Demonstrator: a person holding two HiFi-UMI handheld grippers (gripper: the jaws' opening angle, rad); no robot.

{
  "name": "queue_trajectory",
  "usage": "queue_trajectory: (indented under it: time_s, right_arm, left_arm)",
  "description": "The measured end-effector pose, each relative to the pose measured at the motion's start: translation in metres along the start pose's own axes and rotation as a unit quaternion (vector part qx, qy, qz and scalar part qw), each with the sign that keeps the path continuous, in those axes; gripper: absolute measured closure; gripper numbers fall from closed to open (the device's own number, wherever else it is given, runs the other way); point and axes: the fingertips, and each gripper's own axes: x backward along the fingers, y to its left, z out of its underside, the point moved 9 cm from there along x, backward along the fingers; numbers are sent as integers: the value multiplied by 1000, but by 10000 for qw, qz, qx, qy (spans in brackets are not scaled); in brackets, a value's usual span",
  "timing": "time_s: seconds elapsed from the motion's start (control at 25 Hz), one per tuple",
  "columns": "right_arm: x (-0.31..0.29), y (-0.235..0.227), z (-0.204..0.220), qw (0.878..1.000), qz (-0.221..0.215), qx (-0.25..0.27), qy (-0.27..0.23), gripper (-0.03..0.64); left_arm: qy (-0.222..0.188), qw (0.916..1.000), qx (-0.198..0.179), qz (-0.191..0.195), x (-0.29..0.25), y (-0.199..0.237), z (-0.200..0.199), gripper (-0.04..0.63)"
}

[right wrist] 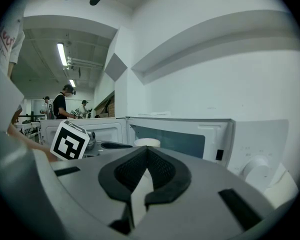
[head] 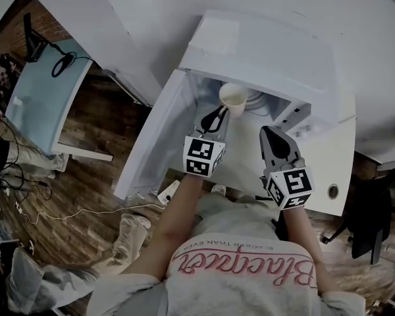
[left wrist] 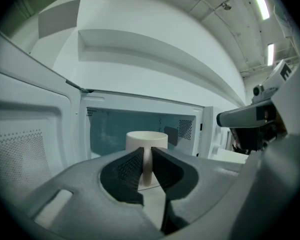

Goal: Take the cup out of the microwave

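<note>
A cream cup (head: 234,99) stands at the mouth of the open white microwave (head: 263,51). My left gripper (head: 218,118) reaches in from the front and is shut on the cup's handle. In the left gripper view the handle (left wrist: 147,166) runs upright between the dark pads, and the cup body (left wrist: 146,140) rises just beyond them. My right gripper (head: 271,137) hangs to the right, in front of the control panel, shut with nothing in it. In the right gripper view its gripper (right wrist: 146,151) shows the tips meeting, with the cup's rim (right wrist: 147,142) beyond.
The microwave door (head: 155,137) swings open to the left. A glass turntable (head: 255,99) lies inside behind the cup. The microwave sits on a white table (head: 329,170). Wooden floor, cables and a desk (head: 43,91) lie to the left. People stand far off (right wrist: 60,101).
</note>
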Motion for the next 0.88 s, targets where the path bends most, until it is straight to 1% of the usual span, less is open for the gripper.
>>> queue_trajectory:
  time_s: [0.36,0.88]
  right_arm:
    - [26,4,-6,9997,-228,-23,-45,606]
    - [50,17,-19,9987,-373,-26,-334,606]
  left_arm:
    - [-61,9997,-30,-237,31,-21,-12,545]
    - [-211,9992,-134,-313,69,-46,-30,545]
